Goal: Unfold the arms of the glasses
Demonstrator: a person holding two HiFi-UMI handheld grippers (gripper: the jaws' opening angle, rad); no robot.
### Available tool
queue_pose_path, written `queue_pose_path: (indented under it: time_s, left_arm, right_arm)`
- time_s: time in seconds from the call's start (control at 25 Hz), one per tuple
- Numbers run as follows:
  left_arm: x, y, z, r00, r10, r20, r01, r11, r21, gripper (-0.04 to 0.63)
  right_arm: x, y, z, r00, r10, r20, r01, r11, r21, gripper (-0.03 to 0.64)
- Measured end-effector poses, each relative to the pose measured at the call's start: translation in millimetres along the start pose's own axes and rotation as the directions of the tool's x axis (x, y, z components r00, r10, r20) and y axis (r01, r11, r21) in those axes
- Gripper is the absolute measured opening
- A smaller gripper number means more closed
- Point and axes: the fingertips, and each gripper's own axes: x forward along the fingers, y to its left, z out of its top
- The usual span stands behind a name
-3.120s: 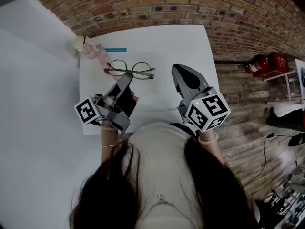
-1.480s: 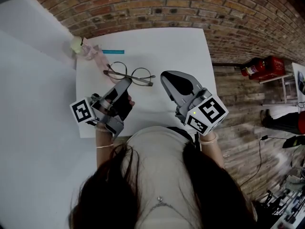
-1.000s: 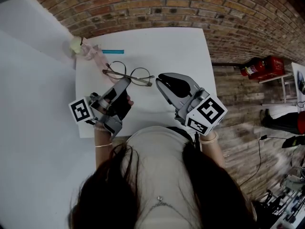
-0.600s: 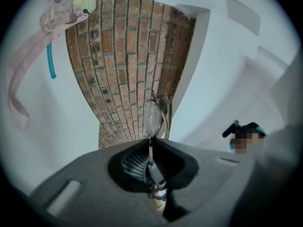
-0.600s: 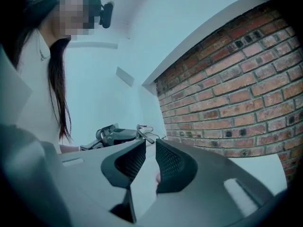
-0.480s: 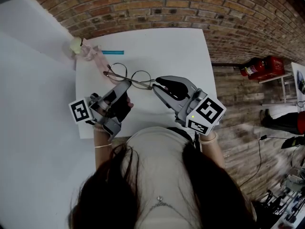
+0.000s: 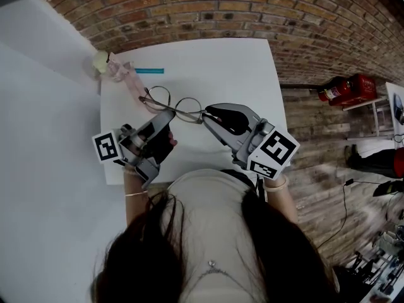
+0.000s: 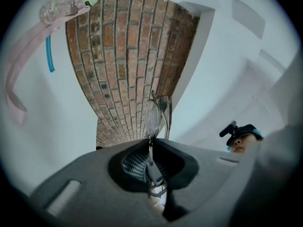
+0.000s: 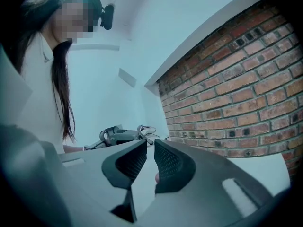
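Note:
Thin-rimmed round glasses (image 7: 172,105) are held over the white table (image 7: 240,62) near its left side. My left gripper (image 7: 168,114) is shut on the frame from below; in the left gripper view one lens (image 8: 153,117) stands edge-on just past the jaw tips. My right gripper (image 7: 205,113) sits at the glasses' right end. In the right gripper view its jaws are almost together, with the end of a thin arm (image 9: 145,136) lying between the tips. The left gripper (image 9: 118,136) shows just behind it.
A pink strap with a pale green cap (image 7: 113,65) and a blue stick (image 7: 150,71) lie at the table's far left corner. The right table edge drops to a brick floor, where a red extinguisher (image 7: 347,86) lies. A white wall runs along the left.
My right gripper has swung left from mid-table to the glasses' right end and narrowed its jaws there. The left gripper has kept hold and turned the glasses slightly.

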Motion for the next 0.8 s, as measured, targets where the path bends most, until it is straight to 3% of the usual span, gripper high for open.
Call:
queue_pose_path:
  time_s: [0.8]
  left_arm:
    - [-0.8,11.3,-0.9,0.998,0.058,-0.004,-0.057,0.998,0.027,0.021]
  right_arm:
    - [-2.3,-1.8,1.4,1.000,-0.009,0.010,0.010,0.999,-0.035,0.040]
